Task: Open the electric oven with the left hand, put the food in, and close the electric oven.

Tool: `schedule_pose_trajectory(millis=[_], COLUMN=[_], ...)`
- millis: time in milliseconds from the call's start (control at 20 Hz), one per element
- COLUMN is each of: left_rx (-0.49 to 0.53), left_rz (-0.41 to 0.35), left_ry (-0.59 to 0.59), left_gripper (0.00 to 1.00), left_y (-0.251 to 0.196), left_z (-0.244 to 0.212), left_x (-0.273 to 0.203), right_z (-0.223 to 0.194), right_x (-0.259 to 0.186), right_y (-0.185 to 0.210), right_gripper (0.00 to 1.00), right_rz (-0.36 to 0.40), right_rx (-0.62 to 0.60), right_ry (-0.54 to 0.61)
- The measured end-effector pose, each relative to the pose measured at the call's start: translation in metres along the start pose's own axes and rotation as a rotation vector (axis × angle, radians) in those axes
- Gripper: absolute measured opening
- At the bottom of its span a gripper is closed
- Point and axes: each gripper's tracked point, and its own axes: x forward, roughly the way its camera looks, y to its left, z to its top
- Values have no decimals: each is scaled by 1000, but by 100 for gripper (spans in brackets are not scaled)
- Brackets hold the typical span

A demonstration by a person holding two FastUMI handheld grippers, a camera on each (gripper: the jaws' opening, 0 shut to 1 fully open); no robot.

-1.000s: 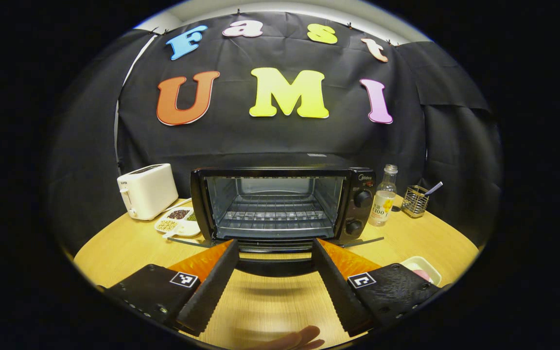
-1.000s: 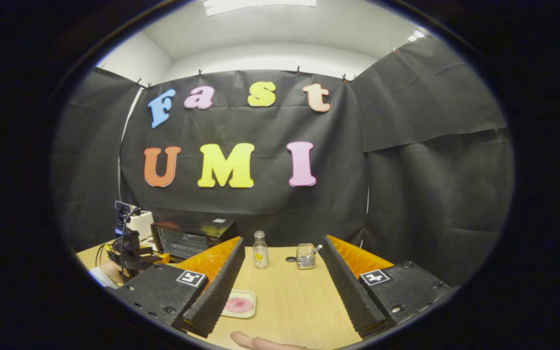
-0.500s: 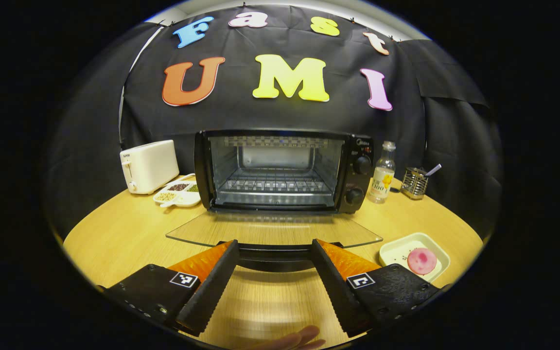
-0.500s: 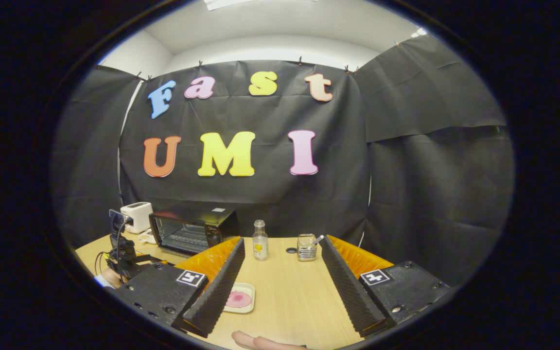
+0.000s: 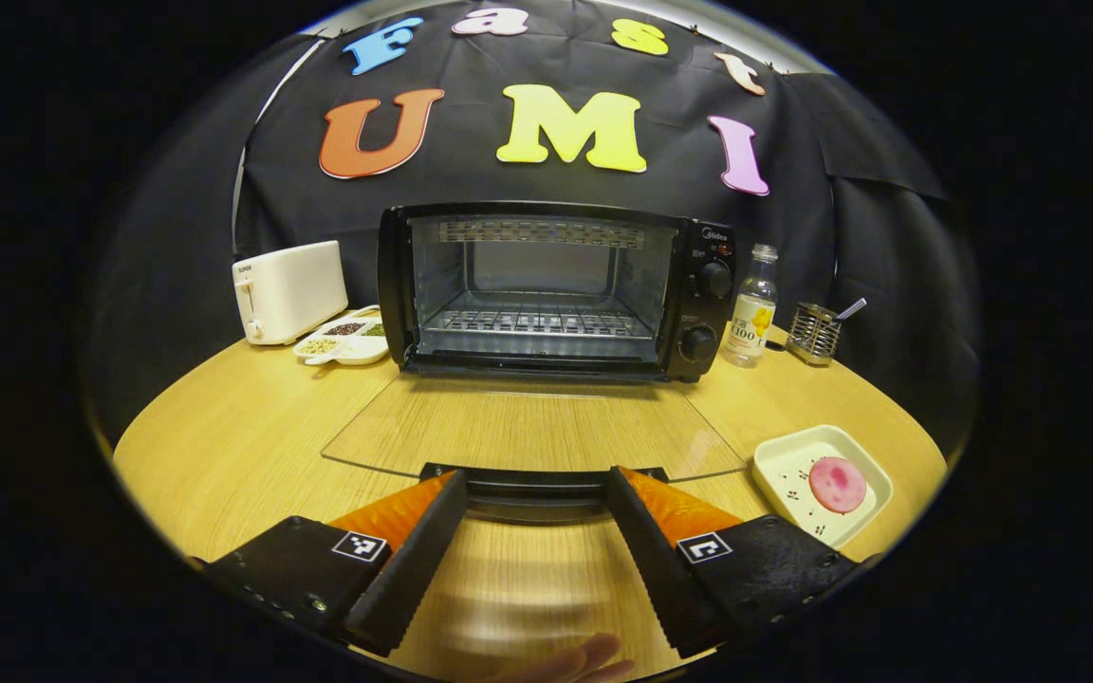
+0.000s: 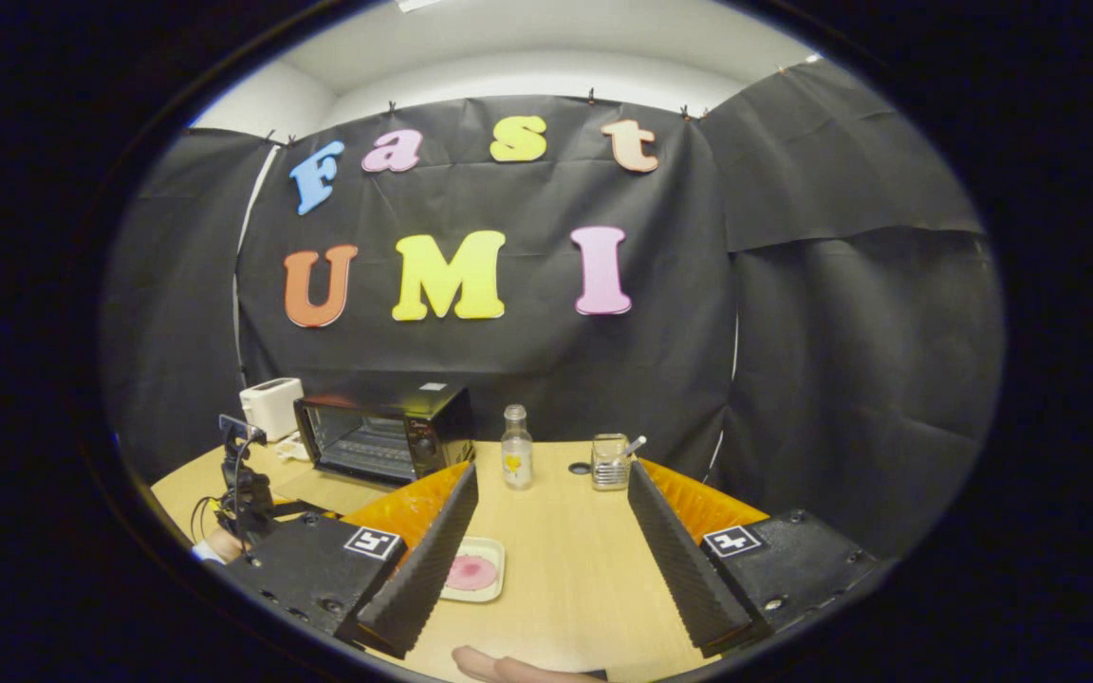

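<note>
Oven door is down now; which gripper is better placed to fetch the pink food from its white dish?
Probably the right gripper: its jaws are open with the pink food just ahead. The left gripper is at the oven door handle.

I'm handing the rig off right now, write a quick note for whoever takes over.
Left gripper: open, its fingers either side of the door handle, not clamped.
Right gripper: open, holding nothing, above the table.
Oven: open, glass door folded down flat, rack bare.
Food: pink round piece in the white dish, right of the door.
Done: opening. Left: load the food, close the oven.
</note>
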Motion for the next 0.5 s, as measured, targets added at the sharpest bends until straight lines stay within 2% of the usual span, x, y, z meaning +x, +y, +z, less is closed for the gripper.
schedule_pose_trajectory(millis=[100,200,300,500], left_rx=[-25,-8,36,54], left_rz=[-24,-25,11,49], left_ry=[-20,-69,-139,-246], left_gripper=[95,95,95,95], left_y=[-11,-15,-14,-20], left_z=[10,30,56,100], left_x=[-12,-31,-52,-98], right_z=[-15,-30,-49,-104], right_x=[13,29,48,82], right_y=[-2,-2,2,18], right_gripper=[97,97,98,100], right_rz=[5,20,49,121], right_rx=[-16,-22,-16,2], right_ry=[65,141,228,454])
